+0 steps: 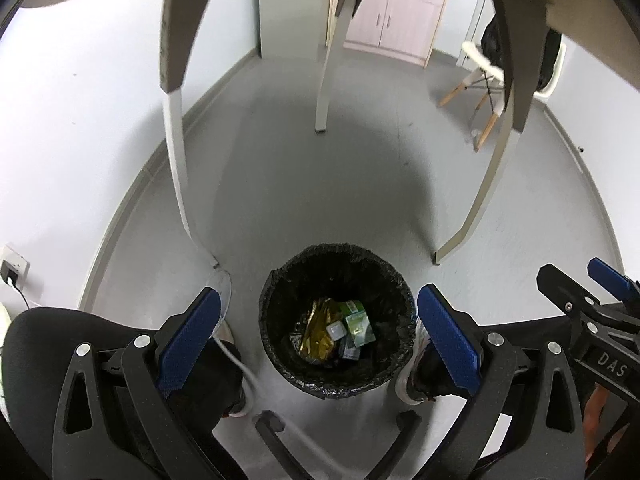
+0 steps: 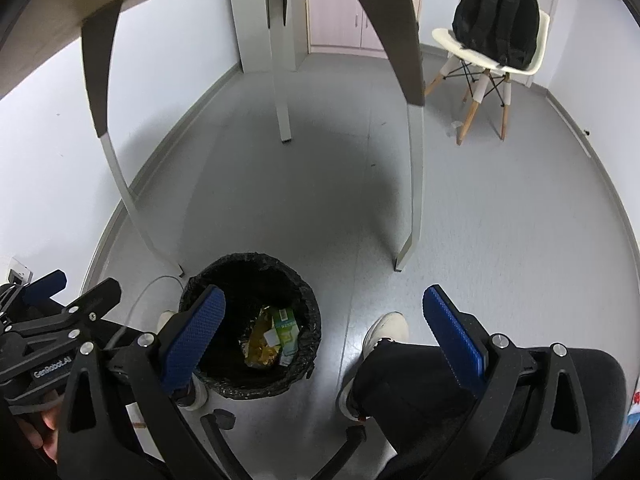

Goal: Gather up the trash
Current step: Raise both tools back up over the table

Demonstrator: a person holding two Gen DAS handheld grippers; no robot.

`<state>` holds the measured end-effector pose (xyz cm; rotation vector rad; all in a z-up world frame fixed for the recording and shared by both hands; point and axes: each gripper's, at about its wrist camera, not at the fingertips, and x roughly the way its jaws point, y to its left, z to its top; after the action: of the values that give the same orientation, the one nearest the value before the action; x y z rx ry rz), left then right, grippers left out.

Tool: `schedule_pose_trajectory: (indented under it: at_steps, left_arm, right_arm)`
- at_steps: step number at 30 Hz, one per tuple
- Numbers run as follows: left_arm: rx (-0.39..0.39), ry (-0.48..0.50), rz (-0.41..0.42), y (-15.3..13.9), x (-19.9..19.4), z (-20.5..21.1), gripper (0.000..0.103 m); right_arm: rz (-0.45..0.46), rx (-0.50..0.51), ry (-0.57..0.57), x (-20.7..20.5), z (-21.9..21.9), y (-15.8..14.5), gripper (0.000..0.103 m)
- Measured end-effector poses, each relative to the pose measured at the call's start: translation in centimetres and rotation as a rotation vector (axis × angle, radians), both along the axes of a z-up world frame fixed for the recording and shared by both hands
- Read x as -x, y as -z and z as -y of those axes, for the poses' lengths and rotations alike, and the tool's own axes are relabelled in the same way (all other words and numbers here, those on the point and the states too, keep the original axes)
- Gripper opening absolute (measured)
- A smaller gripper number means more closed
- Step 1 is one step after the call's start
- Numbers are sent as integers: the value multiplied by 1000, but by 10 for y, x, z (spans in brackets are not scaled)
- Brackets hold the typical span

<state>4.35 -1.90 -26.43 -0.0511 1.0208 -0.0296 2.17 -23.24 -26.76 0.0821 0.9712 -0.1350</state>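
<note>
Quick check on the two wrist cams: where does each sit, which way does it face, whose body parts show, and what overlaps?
Left wrist view: on the left gripper, angled down over the trash bin; open jaws, shoes, right gripper at the edge.
Right wrist view: on the right gripper, angled down at the floor beside the bin; open jaws, shoe, trouser leg.
Shared: bin, table legs, chair.

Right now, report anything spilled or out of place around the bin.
Nothing stands out. The bin stands upright, its liner over the rim, with the trash inside. No litter shows on the floor beside it.
</note>
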Motion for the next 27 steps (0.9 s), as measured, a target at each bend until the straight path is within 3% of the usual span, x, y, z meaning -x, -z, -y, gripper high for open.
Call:
schedule_pose_trajectory:
  at_steps: [27]
  left_arm:
    - [40,12,251,-133,92,-1,97]
  right_arm:
    - [266,32,-4,96,-20,-147,95]
